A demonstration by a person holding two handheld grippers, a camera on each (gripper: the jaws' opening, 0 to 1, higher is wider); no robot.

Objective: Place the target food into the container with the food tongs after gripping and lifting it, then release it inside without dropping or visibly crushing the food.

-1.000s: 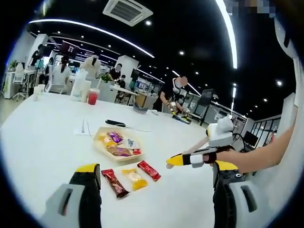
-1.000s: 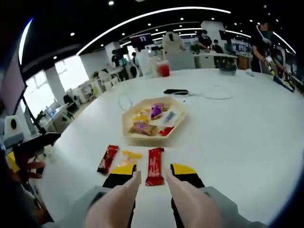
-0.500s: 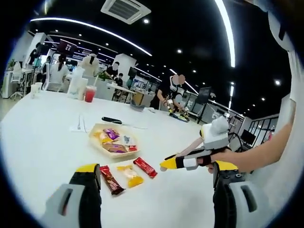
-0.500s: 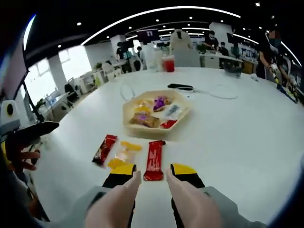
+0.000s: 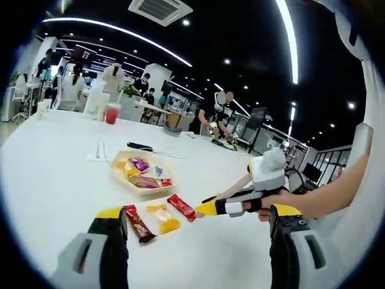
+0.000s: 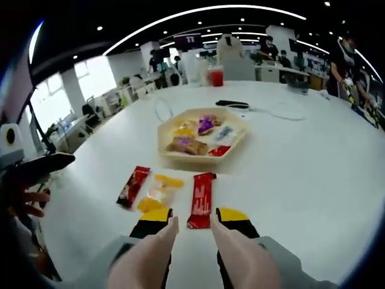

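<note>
The right gripper (image 6: 192,220) has advanced toward the red bar (image 6: 201,191). Approach step: tongs (image 6: 191,241) spread, empty. Next, straddle the bar; tray (image 6: 231,144) at 12 o'clock.

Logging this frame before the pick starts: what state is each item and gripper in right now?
Right gripper: open, empty, fingers astride the near end of the red bar.
Left gripper: open, empty.
Red bar: flat on table, ungripped.
Yellow packet: flat on table.
Dark red bar: flat on table.
Tray: upright on the table, holding several wrapped snacks.
</note>
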